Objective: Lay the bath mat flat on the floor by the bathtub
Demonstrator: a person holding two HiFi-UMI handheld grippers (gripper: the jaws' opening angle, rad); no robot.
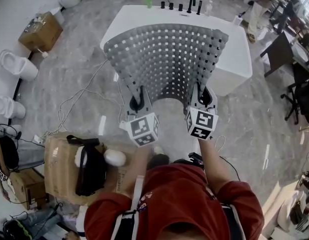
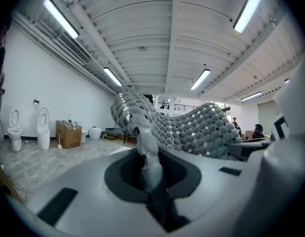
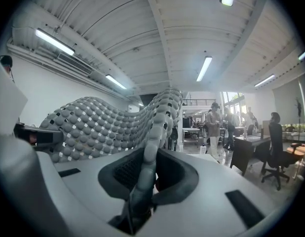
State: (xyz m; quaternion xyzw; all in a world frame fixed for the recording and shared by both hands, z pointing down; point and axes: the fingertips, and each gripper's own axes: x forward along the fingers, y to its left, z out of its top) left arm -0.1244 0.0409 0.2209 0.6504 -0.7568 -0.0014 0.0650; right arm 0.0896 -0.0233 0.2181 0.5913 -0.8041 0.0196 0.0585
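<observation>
Your left gripper (image 1: 138, 103) and right gripper (image 1: 206, 98) fingers pinch the bath mat (image 1: 167, 59) by its near corners; lower both evenly, flat beside the bathtub (image 1: 234, 54).

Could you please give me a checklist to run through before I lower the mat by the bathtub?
1. Left gripper shut on the mat edge: ok.
2. Right gripper shut on the mat edge: ok.
3. Mat spread open between the grippers, not folded: ok.
4. Floor by the bathtub free where the mat goes: cannot tell, the mat hides it.
5. Mat flat on the floor: not ok, it is held in the air.
</observation>
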